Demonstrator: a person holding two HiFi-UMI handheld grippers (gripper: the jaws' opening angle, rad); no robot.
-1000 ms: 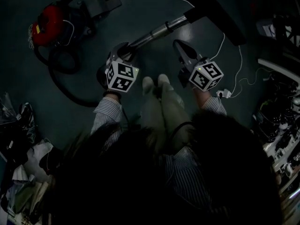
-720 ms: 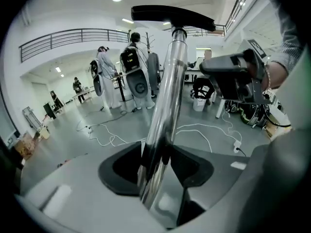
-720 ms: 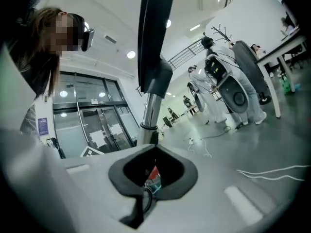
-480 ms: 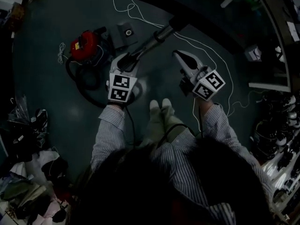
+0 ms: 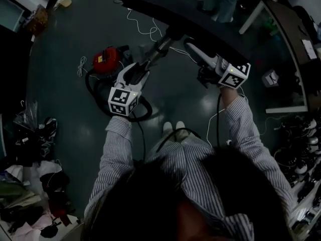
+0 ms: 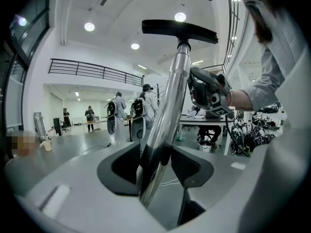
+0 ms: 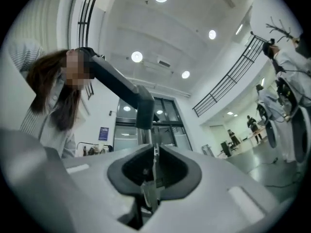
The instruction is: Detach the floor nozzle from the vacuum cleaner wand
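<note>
The chrome wand (image 5: 159, 48) slants up from my left gripper (image 5: 142, 67), which is shut on it, to the long black floor nozzle (image 5: 200, 26) raised in the air. In the left gripper view the wand (image 6: 167, 106) runs between the jaws of my left gripper (image 6: 158, 154) up to the nozzle (image 6: 180, 30). My right gripper (image 5: 192, 47) points at the nozzle's neck from the right, just short of it. Its jaws are starting to open, a thin slit with nothing in it. In the right gripper view my right gripper (image 7: 154, 152) has the nozzle (image 7: 116, 84) close ahead.
A red vacuum canister (image 5: 106, 59) and its looped black hose (image 5: 95, 97) lie on the floor below the wand. A white cable (image 5: 145, 24) trails past them. Clutter (image 5: 30, 134) lines the left side, desks (image 5: 291, 29) the right. Several people (image 6: 116, 115) stand far off.
Both grippers have risen well up from the floor. The left one kept hold of the wand, so the wand and nozzle came up with it. The right gripper now tilts upward.
</note>
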